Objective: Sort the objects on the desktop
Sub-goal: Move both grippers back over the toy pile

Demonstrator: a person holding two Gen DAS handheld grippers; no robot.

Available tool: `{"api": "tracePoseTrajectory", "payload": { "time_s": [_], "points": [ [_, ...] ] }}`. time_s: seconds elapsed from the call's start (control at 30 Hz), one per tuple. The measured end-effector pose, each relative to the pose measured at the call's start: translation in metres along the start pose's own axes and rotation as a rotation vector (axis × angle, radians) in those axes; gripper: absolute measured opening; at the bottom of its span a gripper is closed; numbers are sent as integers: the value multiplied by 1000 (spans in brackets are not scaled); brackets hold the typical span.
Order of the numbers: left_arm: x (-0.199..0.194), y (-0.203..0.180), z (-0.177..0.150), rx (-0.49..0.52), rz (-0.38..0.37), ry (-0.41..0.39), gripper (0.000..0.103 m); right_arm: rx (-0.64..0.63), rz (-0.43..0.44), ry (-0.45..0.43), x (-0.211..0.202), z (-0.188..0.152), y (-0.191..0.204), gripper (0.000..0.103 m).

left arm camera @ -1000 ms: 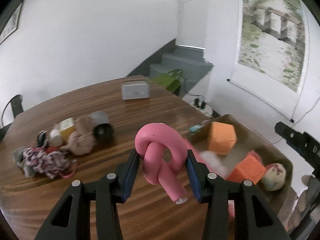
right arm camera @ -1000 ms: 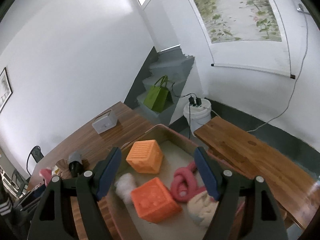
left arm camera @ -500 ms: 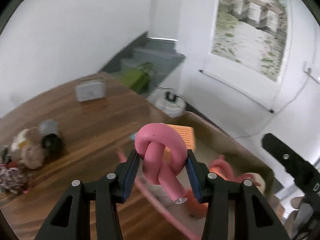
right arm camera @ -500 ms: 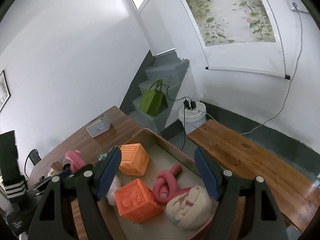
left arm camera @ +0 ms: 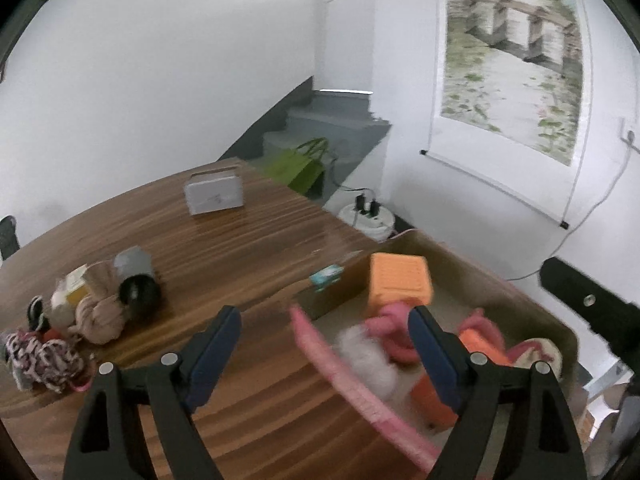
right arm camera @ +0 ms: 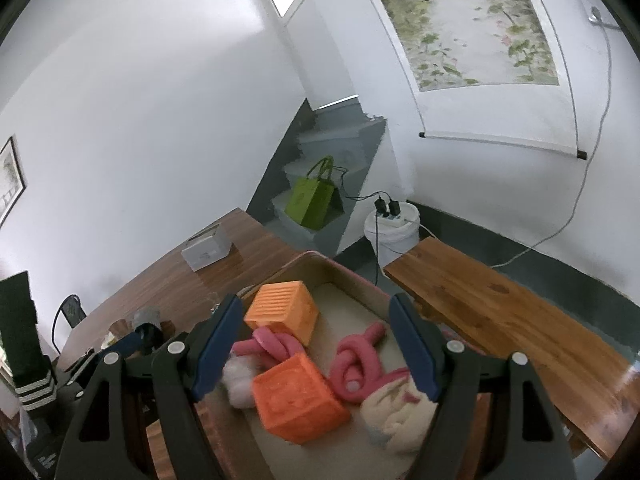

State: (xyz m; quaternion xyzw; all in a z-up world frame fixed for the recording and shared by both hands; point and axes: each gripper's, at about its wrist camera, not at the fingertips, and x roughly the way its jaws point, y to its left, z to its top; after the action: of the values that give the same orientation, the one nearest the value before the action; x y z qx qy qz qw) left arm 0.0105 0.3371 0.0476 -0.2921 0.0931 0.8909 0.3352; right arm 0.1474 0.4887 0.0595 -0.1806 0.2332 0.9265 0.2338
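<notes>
The wooden table (left arm camera: 248,248) runs under a white wall with a scroll painting, and a pink-rimmed box (left arm camera: 472,264) sits at its right end. A second ago your left gripper (left arm camera: 324,344) was clamped on a knotted pink foam rope; now its jaws stand wide with nothing between them, hovering at the box's near-left rim. The knotted pink rope (right arm camera: 266,346) lies inside the box, against the far orange cube (right arm camera: 284,312) and just left of the near orange cube (right arm camera: 300,396), so that piece reads as sorted. A second pink knot (right arm camera: 358,364), a white fluffy tuft (right arm camera: 240,380) and a rolled cream cloth (right arm camera: 396,412) share the box with it.

Your right gripper (right arm camera: 316,344) hangs above the box, jaws wide and holding nothing.

More is left on the table's left side: a tan knotted cloth (left arm camera: 100,308), a grey and black cylinder (left arm camera: 136,280) and a patterned fabric bundle (left arm camera: 40,360), well apart from the box. A small teal item (left arm camera: 327,276) lies just outside the box's far-left wall.
</notes>
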Motion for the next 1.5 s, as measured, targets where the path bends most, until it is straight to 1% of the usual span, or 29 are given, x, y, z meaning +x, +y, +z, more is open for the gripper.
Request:
{"api": "tracePoseTrajectory", "payload": {
  "time_s": [0.07, 0.17, 0.37, 0.47, 0.67, 0.9, 1.0, 1.17, 1.23, 1.33, 1.5],
  "points": [
    [-2, 12, -5, 3, 41, 5, 87, -8, 12, -2, -1, -3, 9, 78],
    [-7, 29, -11, 1, 83, 10, 87, -29, 32, -2, -1, -6, 24, 78],
    [-24, 77, -23, -51, 156, 9, 87, -91, 96, 14, 2, -16, 67, 79],
    [-34, 104, -29, -83, 189, 9, 87, -125, 132, 38, 6, -25, 92, 79],
    [-55, 168, -44, -172, 274, 8, 87, -191, 203, 91, 15, -43, 142, 79],
    [-79, 243, -71, -250, 388, 22, 87, -248, 253, 167, 28, -66, 184, 79],
    [-90, 281, -85, -315, 445, 37, 87, -270, 265, 200, 37, -74, 199, 79],
    [-112, 334, -109, -473, 495, 21, 87, -312, 300, 257, 51, -88, 227, 79],
    [-118, 348, -115, -516, 512, 13, 87, -333, 311, 270, 56, -93, 239, 79],
    [-124, 360, -122, -555, 534, 5, 87, -370, 339, 306, 67, -102, 260, 79],
    [-131, 372, -131, -599, 530, 2, 87, -413, 377, 369, 87, -120, 292, 79]
  ]
}}
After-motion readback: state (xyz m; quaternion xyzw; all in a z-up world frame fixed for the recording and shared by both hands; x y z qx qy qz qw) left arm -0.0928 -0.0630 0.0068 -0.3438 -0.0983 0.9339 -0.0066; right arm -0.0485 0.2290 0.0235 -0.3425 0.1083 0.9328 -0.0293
